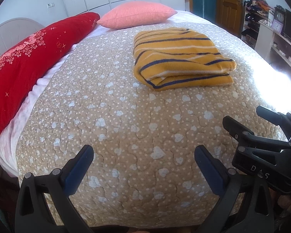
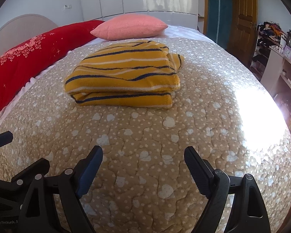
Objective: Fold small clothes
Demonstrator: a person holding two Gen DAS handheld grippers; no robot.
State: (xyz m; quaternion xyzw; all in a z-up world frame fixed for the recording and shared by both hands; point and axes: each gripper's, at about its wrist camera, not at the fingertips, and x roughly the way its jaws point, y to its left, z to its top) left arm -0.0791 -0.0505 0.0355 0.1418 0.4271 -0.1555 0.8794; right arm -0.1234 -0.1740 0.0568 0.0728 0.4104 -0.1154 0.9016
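Observation:
A yellow garment with dark blue and white stripes (image 1: 180,58) lies folded into a thick rectangle on the beige heart-patterned quilt (image 1: 116,126). It also shows in the right wrist view (image 2: 124,75). My left gripper (image 1: 144,155) is open and empty, held over the quilt well short of the garment. My right gripper (image 2: 143,155) is open and empty too, near the bed's front edge. The right gripper also shows in the left wrist view (image 1: 261,132), at the right.
A long red pillow (image 1: 29,62) and a pink cushion (image 1: 137,14) lie at the bed's far left and back. White wardrobes stand behind. Shelves with a clock (image 1: 279,17) and a wooden door (image 1: 229,3) are at the right. Bright sunlight falls on the quilt's right side.

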